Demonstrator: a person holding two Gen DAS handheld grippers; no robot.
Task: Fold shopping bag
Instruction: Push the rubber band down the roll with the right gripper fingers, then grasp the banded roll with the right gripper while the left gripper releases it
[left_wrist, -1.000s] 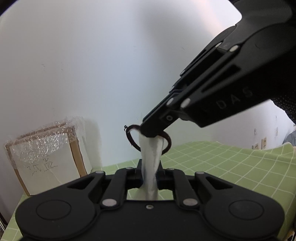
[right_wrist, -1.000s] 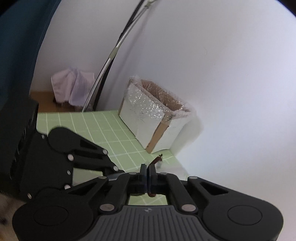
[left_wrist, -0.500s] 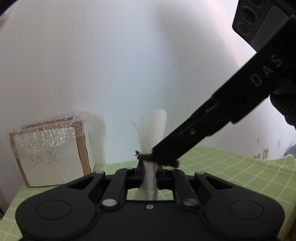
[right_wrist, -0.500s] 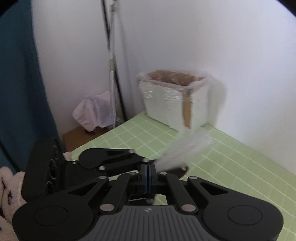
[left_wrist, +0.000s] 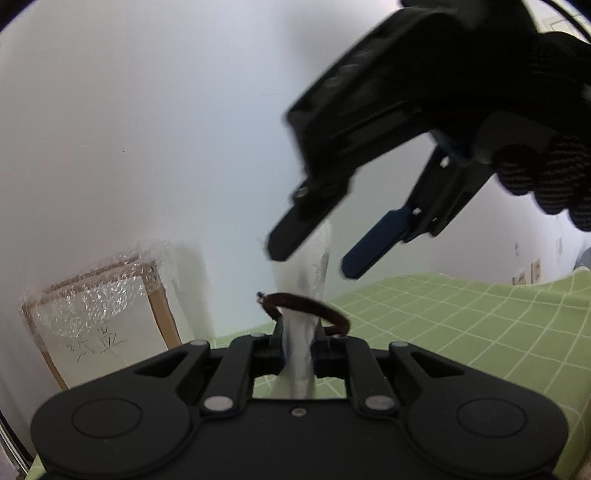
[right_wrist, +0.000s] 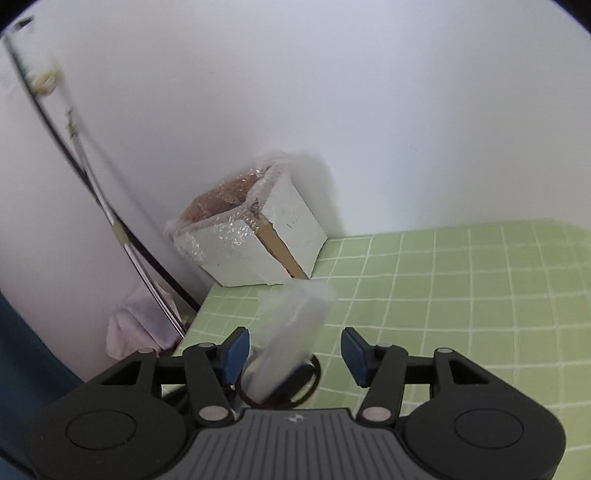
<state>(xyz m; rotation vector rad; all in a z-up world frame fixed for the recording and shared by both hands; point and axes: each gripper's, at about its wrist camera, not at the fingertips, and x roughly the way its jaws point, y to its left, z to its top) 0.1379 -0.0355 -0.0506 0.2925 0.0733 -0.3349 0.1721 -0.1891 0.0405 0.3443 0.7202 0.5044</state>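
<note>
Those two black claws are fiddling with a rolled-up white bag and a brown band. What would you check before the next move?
1. Left gripper clamped on the rolled white plastic bag: ok.
2. Dark brown elastic band looped round the roll: ok.
3. Right gripper free of the band: ok, fingers wide apart.
4. Band tight enough to hold the roll: cannot tell.
5. Bare green checked tablecloth below for setting down: ok.

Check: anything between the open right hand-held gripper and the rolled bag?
Nothing visible. The right hand-held gripper is open and the rolled bag rises in the gap between its fingers. The brown band rings the bag lower down, just above the left hand-held gripper clamping it.
</note>
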